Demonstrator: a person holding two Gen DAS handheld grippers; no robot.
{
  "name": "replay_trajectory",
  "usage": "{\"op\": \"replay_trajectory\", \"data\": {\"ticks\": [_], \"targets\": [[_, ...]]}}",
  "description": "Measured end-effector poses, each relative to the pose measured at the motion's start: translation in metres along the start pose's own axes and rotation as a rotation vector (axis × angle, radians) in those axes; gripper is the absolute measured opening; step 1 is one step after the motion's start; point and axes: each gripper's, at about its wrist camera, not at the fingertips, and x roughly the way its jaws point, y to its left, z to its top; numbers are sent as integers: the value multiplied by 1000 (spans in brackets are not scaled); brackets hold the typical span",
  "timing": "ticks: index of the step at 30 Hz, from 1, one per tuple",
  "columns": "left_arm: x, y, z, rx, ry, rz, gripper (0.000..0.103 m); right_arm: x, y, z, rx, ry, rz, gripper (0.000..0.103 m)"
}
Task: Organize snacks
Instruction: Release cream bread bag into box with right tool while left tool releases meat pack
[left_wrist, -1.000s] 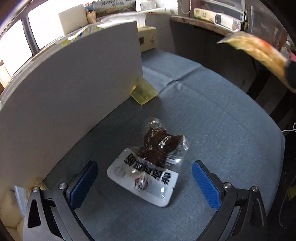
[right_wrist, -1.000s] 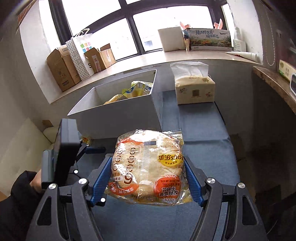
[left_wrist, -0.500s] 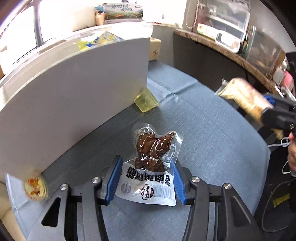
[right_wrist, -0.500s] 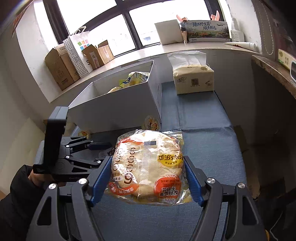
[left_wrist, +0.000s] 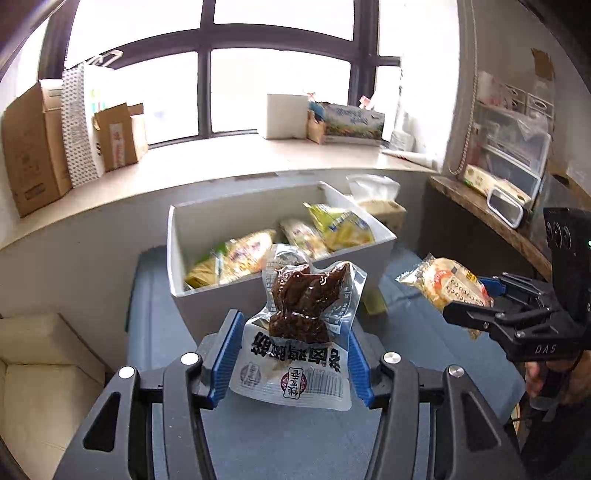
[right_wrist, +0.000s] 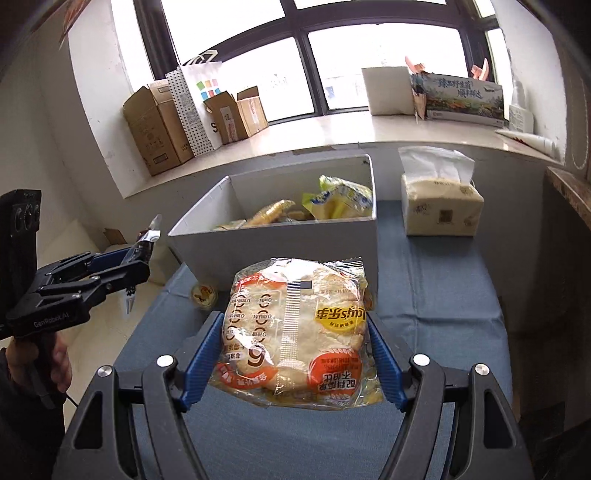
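Over the blue-grey cloth table (right_wrist: 443, 295), left gripper (left_wrist: 291, 354) pinches a clear vacuum pack of dark braised meat (left_wrist: 299, 332), near side of the white open snack box (right_wrist: 280, 236). Right gripper (right_wrist: 295, 354) clamps a round bread in orange-printed clear wrap (right_wrist: 295, 332), also held up short of it

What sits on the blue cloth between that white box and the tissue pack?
Nothing: between white box and tissue pack, the right wrist view shows only bare blue cloth.

Open box (right_wrist: 273, 240) on the desk (right_wrist: 443, 295), snack packets (right_wrist: 338, 201) inside; tissue pack (right_wrist: 439, 206) right of it; small cup (right_wrist: 202, 294) before its front wall; cardboard boxes (right_wrist: 155, 129) on the windowsill (right_wrist: 332, 133) behind
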Motion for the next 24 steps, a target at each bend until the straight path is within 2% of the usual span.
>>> {"op": "replay_trajectory", "data": {"ticks": [2, 5, 8, 11, 12, 13, 14, 15, 19, 24], "targets": [[2, 13, 19, -30, -30, 48, 58, 7, 10, 24, -27, -26, 15, 78], [20, 34, 47, -67, -34, 83, 58, 29, 17, 64, -40, -55, 33, 78], [54, 44, 69, -85, 2, 116, 58, 64, 11, 100, -30, -43, 3, 78], [94, 52, 82, -111, 39, 100, 67, 100, 4, 128, -27, -5, -4, 79], [106, 54, 83, -119, 47, 101, 73, 110, 2, 135, -26, 5, -16, 85], [115, 59, 84, -133, 59, 100, 80, 116, 0, 142, -19, -9, -31, 96], [123, 61, 83, -141, 66, 92, 97, 120, -2, 146, -14, -19, -32, 99], [128, 63, 79, -141, 73, 95, 103, 124, -5, 149, -2, -15, -43, 103], [132, 65, 61, -133, 92, 115, 103, 117, -15, 146, 40, -29, -43, 103], [112, 52, 52, -85, 71, 143, 103, 103, -16, 133, 17, -31, -68, 103]]}}
